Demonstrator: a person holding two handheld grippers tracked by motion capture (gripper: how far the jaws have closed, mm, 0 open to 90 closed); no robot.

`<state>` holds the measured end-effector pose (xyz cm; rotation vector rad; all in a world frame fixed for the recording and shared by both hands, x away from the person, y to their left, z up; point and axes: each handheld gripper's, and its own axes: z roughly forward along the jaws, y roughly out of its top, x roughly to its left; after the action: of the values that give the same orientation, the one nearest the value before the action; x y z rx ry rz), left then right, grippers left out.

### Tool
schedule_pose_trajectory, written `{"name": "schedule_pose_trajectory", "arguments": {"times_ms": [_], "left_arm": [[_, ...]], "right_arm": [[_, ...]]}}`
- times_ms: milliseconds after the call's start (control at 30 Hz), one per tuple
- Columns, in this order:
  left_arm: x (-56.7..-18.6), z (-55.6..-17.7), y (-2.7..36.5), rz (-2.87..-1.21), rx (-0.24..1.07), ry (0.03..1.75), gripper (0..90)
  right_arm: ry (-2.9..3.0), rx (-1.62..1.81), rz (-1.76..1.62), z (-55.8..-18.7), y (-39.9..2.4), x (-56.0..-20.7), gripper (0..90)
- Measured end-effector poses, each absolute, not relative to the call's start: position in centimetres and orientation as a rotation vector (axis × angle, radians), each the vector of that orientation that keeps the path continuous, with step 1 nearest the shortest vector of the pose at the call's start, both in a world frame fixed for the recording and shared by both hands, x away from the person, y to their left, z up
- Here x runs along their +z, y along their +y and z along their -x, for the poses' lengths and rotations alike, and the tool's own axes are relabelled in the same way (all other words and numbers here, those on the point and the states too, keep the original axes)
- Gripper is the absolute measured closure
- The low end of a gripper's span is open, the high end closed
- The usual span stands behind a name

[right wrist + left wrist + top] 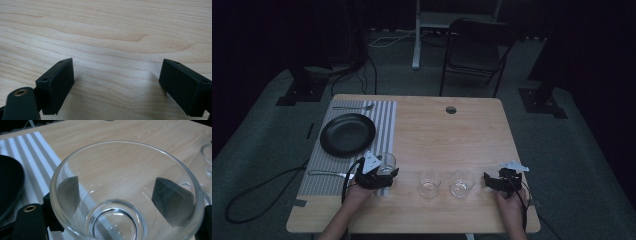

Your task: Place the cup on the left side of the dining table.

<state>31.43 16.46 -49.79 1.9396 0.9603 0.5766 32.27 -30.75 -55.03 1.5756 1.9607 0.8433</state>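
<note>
My left gripper (pixel 384 173) is shut on a clear, empty glass (pixel 387 162) at the right edge of the striped placemat (pixel 384 112), near the table's front. In the left gripper view the black pads (pixel 68 192) press on both sides of the glass (pixel 125 145), seen through its wall. My right gripper (pixel 490 180) rests at the front right of the table, open. Nothing lies between its jaws (pixel 117 85), which stand wide apart over bare wood.
Two more empty glasses (pixel 429 184) (pixel 462 183) stand side by side between the grippers. A black plate (pixel 347 134) lies on the placemat, with a fork (pixel 354 107) behind it and a utensil (pixel 329 174) in front. A folding chair (pixel 477 47) stands beyond the table.
</note>
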Motion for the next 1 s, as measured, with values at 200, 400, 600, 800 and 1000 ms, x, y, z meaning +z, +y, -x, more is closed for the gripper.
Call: {"name": "schedule_pose_trajectory", "arguments": {"times_ms": [200, 400, 600, 800, 1000], "left_arm": [[-49.5, -32.2, 17.6, -1.913, 0.613, 1.029, 20.2], [-49.6, -32.9, 18.6, -1.895, 0.627, 1.076, 20.3], [-49.8, -33.8, 19.3, -1.875, 0.643, 1.13, 20.3], [-50.2, -34.7, 19.8, -1.86, 0.637, 1.176, 20.2], [-50.7, -35.6, 20.0, -1.86, 0.642, 1.209, 20.2]], "right_arm": [[1.96, 0.845, -1.576, -32.3, -30.7, -55.0, 12.3], [1.96, 0.845, -1.577, -32.3, -30.7, -55.0, 12.3], [1.96, 0.844, -1.576, -32.3, -30.7, -55.0, 12.3], [1.96, 0.844, -1.577, -32.3, -30.7, -55.0, 12.3], [1.96, 0.844, -1.577, -32.3, -30.7, -55.0, 12.3]]}}
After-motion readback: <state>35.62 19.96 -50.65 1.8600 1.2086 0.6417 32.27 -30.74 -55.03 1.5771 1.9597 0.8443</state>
